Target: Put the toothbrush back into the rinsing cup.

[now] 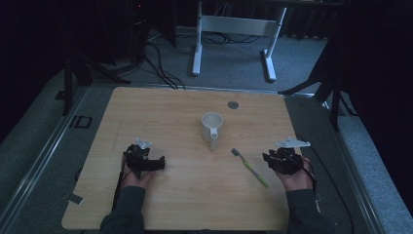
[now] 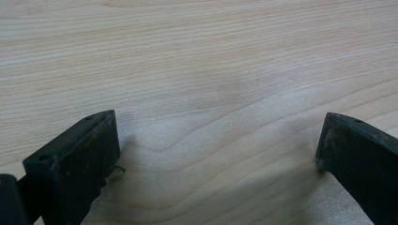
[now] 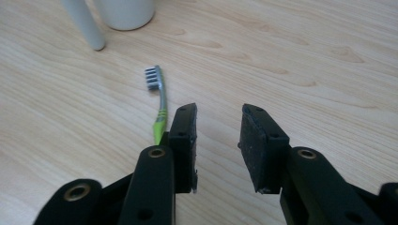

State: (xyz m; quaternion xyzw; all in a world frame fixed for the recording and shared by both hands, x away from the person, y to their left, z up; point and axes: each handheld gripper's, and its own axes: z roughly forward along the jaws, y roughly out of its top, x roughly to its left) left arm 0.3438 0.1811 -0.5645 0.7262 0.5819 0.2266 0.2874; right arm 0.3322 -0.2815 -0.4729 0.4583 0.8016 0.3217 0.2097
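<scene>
On table, mug perhaps unmarked, toothbrush nearby

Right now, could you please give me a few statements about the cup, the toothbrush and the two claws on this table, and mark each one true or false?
1. The white ceramic cup stands upright on the light wooden table. True.
2. The green-handled toothbrush with a grey head stands inside the cup. False: it lies flat on the table, apart from the cup.
3. The right claw is shut on the toothbrush. False: its jaws are open with bare wood between them; the toothbrush lies beside one jaw.
4. The left claw is open over bare wood. True.
5. The toothbrush lies nearer the right claw than the left. True.
</scene>
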